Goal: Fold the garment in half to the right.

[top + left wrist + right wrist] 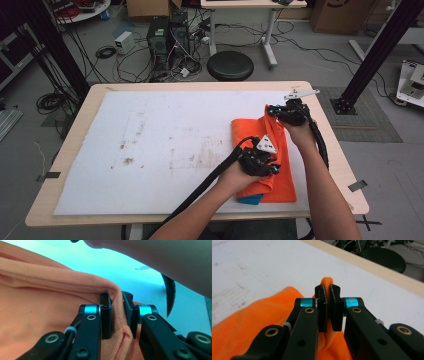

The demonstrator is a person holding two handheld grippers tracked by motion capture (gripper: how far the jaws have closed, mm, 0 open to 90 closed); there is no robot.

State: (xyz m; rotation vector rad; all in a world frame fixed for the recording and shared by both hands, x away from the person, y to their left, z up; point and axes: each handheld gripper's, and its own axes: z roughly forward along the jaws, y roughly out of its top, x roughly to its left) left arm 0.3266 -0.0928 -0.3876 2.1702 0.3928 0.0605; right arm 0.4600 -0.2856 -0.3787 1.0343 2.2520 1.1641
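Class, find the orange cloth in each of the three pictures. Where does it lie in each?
High view: orange cloth right of centre, on the white mat.
Left gripper view: left and lower half.
Right gripper view: lower left, pinched at centre.
Shared landmark: the white mat.

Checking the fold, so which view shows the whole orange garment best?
The high view: the orange garment lies folded on the white mat, its outline visible. The left gripper view gives a close stretch of cloth; the right gripper view a pinched ridge.

Orange knit garment (260, 150), folded into a long strip, lying on the white mat at the table's 4 o'clock side, far corner lifted and bunched, blue cloth edge (249, 200) showing under its near end
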